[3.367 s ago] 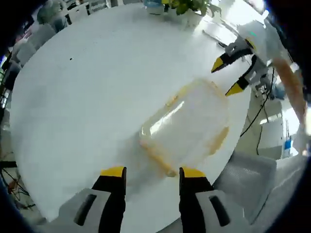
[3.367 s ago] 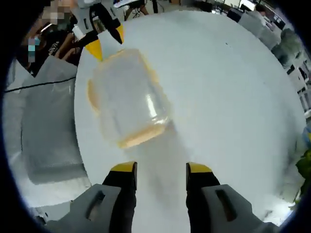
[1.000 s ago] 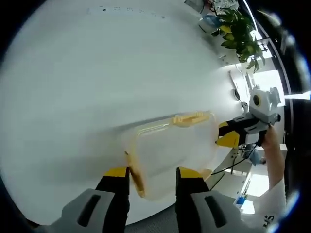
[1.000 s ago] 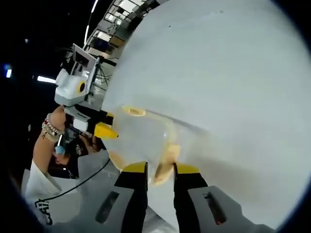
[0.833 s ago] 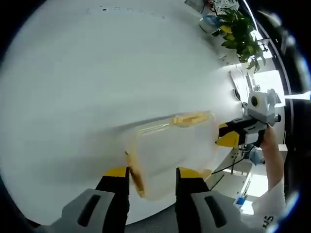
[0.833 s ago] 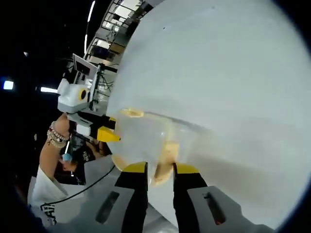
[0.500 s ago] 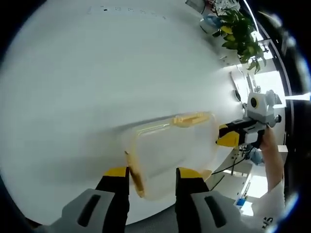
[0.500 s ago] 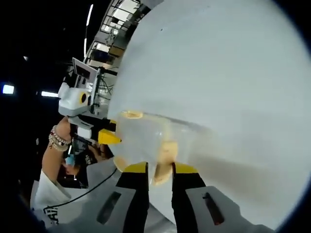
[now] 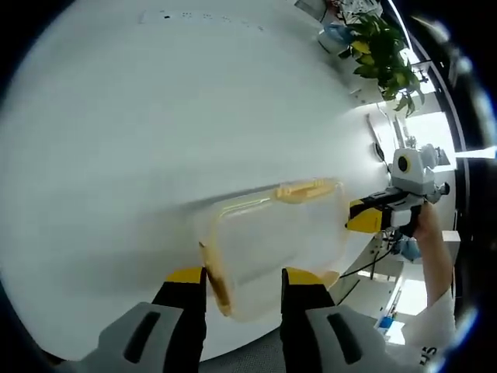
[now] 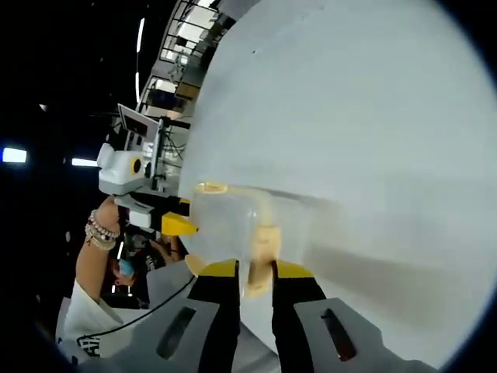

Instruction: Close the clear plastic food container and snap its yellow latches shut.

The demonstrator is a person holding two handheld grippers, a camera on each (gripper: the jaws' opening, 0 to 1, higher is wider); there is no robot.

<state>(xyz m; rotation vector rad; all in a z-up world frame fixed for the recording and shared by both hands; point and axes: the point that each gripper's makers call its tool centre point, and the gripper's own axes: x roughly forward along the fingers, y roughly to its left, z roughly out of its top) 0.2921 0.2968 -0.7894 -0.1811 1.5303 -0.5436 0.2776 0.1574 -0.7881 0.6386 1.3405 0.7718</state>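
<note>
one container (image 9: 272, 241), two grippers (image 9: 242, 278) (image 10: 254, 269), three latches (image 9: 303, 189)

Clear plastic on matt white

The container (image 9: 276, 241) is glossy clear plastic with yellow latches (image 9: 301, 189); the table (image 9: 155, 116) looks smooth, matt white.

Your container lies near the table's edge, lid on.

You have the clear container (image 9: 276, 245) lying flat on the white table (image 9: 155, 116), close to the rim nearest you, with its lid seated on top and a yellow seal showing along the lid's border. One yellow latch (image 9: 301, 189) sits on the long side facing the table's middle; whether it is snapped down you cannot tell. A second latch (image 9: 215, 281) shows on the short end next to the table's edge. In the right gripper view you see the container (image 10: 233, 225) from its other end, with a yellow latch (image 10: 264, 242) there and another (image 10: 210, 187) on the side.
</note>
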